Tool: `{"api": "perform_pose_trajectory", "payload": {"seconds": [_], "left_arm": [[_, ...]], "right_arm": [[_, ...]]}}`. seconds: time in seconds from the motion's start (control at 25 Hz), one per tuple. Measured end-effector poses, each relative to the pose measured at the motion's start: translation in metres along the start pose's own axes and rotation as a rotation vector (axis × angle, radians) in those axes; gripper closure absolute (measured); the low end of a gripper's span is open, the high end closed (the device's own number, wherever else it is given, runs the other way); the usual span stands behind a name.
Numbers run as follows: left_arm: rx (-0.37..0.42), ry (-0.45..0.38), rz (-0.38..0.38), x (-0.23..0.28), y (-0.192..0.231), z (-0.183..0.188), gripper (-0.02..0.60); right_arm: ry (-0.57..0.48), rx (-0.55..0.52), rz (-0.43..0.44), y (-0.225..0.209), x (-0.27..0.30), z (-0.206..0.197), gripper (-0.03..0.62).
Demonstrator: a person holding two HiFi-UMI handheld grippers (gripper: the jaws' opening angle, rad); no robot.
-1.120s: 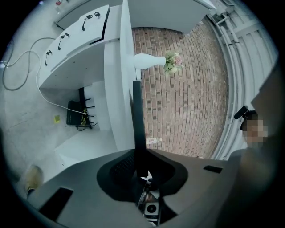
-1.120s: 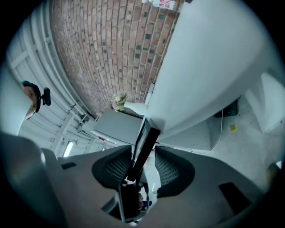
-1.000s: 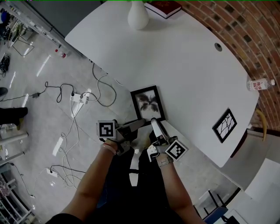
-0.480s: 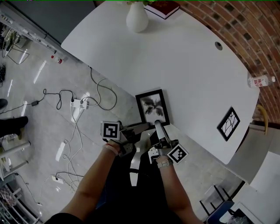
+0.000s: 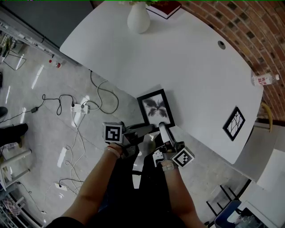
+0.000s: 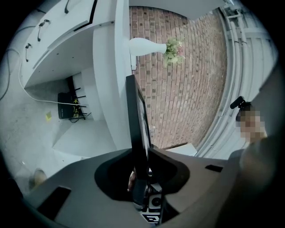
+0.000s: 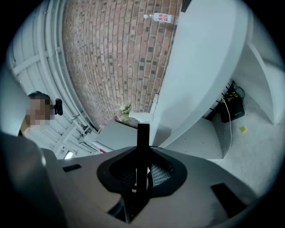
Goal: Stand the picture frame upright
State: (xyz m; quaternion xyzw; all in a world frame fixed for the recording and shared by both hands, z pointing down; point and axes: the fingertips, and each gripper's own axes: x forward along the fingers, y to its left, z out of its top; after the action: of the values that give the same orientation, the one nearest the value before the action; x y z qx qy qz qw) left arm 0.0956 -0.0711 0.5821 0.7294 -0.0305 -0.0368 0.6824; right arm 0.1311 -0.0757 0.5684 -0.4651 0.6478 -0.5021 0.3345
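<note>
The black picture frame (image 5: pixel 155 108), with a feathery print, lies at the near edge of the white table (image 5: pixel 196 67). My left gripper (image 5: pixel 143 129) grips its near edge. In the left gripper view the frame (image 6: pixel 135 111) runs edge-on between the jaws. They have just been opening a little, and both still look pressed against it. My right gripper (image 5: pixel 161 128) is at the near right corner. Its jaws have just been closing, and in the right gripper view a black strip of the frame (image 7: pixel 142 138) is pinched between them.
A white vase (image 5: pixel 138 18) and a red book (image 5: pixel 165 8) stand at the table's far side. A second black frame (image 5: pixel 234 123) lies at the right edge, with a water bottle (image 5: pixel 265 80) beyond it. Cables and a power strip (image 5: pixel 81 107) lie on the floor to the left.
Both grippers stay at the frame's near edge while the right one has shifted slightly up along its corner. The frame still lies on the table. The head camera has drifted a little.
</note>
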Motion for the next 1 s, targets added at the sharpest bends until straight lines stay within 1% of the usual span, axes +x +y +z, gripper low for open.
{"api": "perform_pose_trajectory", "payload": {"seconds": [0.24, 0.28, 0.52, 0.72, 0.76, 0.88, 1.0], "left_arm": [[0.045, -0.061, -0.017, -0.026, -0.008, 0.032, 0.460], [0.052, -0.071, -0.025, -0.031, -0.011, 0.039, 0.440], [0.092, -0.135, -0.036, -0.065, -0.025, 0.079, 0.439], [0.117, -0.204, -0.062, -0.096, -0.042, 0.113, 0.440], [0.127, -0.210, -0.064, -0.101, -0.045, 0.118, 0.449], [0.161, -0.221, -0.066, -0.114, -0.055, 0.128, 0.506], [0.199, -0.216, -0.065, -0.125, -0.064, 0.136, 0.514]], "right_arm": [[0.002, -0.005, 0.029, 0.017, 0.019, -0.014, 0.520], [0.004, -0.007, 0.034, 0.020, 0.023, -0.017, 0.520], [0.022, -0.013, 0.084, 0.045, 0.049, -0.040, 0.520], [0.065, -0.031, 0.125, 0.070, 0.073, -0.063, 0.520], [0.077, -0.042, 0.131, 0.074, 0.077, -0.068, 0.520], [0.102, -0.067, 0.143, 0.083, 0.088, -0.079, 0.520], [0.122, -0.090, 0.136, 0.088, 0.096, -0.087, 0.519]]}}
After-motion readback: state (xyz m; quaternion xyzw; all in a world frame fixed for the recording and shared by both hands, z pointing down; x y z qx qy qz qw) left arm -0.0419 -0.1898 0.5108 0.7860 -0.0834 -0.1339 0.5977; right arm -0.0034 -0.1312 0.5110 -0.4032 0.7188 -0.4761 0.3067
